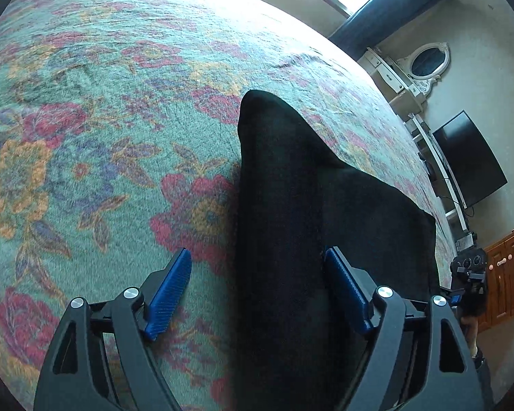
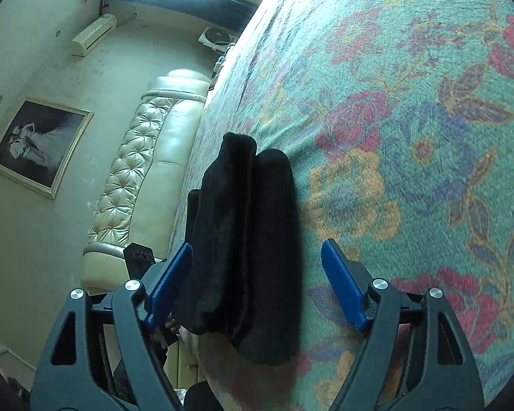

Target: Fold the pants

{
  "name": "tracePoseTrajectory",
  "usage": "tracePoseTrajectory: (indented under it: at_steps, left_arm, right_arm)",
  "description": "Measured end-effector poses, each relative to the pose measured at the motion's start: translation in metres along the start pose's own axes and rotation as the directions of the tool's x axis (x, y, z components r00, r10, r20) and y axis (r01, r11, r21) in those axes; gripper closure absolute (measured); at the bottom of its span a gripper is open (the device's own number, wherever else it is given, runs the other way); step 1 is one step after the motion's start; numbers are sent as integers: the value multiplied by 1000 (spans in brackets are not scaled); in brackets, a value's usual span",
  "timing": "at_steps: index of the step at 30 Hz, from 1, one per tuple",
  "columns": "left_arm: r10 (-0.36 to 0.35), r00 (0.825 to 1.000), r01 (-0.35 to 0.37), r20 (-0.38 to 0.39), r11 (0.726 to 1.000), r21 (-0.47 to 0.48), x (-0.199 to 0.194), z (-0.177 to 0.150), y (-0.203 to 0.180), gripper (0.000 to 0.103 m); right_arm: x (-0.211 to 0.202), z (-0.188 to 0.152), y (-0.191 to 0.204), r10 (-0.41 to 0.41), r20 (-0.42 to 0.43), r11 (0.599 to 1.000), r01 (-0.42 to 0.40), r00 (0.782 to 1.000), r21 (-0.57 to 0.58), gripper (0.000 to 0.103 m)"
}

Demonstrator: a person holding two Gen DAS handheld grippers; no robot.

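Observation:
The black pants (image 1: pixel 301 226) lie folded into a thick bundle on a floral bed cover (image 1: pixel 102 120). In the left wrist view my left gripper (image 1: pixel 258 289) is open, its blue pads (image 1: pixel 171 293) spread wide, with the bundle running between the jaws near the right pad. In the right wrist view the pants (image 2: pixel 246 239) show as stacked dark layers near the bed's edge. My right gripper (image 2: pixel 257 282) is open around the bundle, the left pad (image 2: pixel 169 282) close beside the cloth and the right pad apart from it.
The green floral cover (image 2: pixel 411 137) spreads wide beside the pants. A cream tufted headboard (image 2: pixel 144 157) and a framed picture (image 2: pixel 41 144) lie beyond the bed edge. A dark TV (image 1: pixel 469 157), a white mirror dresser (image 1: pixel 425 65) and a wooden door (image 1: pixel 507 270) stand off the bed.

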State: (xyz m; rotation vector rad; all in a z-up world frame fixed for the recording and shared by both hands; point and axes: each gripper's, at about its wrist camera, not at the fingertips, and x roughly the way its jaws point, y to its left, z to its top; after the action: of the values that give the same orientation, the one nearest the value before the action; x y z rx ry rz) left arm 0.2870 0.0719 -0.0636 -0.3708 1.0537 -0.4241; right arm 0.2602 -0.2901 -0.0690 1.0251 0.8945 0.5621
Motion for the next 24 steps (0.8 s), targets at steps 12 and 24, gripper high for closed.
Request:
tracePoseTrajectory:
  at_steps: [12, 24]
  left_arm:
    - [-32, 998, 40, 45, 985, -168, -58, -60, 45, 22]
    - [-203, 979, 197, -4, 956, -216, -37, -70, 16, 16]
  right_arm:
    - [19, -59, 26, -17, -128, 999, 10, 992, -52, 14]
    - [14, -60, 4, -12, -102, 999, 17, 995, 41, 51]
